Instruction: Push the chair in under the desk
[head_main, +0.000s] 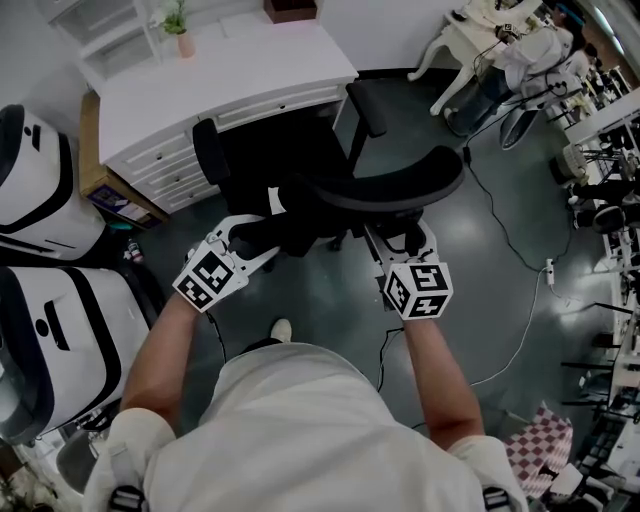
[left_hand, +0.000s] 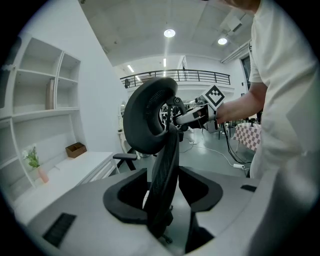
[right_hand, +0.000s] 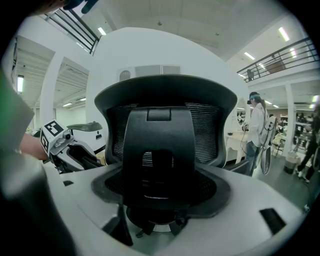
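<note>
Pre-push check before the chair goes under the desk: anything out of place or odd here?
Loose black and white cables trail across the grey floor just right of the black mesh office chair. Its base might snag them if it rolls that way. Otherwise nothing stands out.

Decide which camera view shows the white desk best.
The head view: the white desk, top and drawers, shows from above. The left gripper view catches only part of its top at the left; in the right gripper view no desk shows past the chair.
</note>
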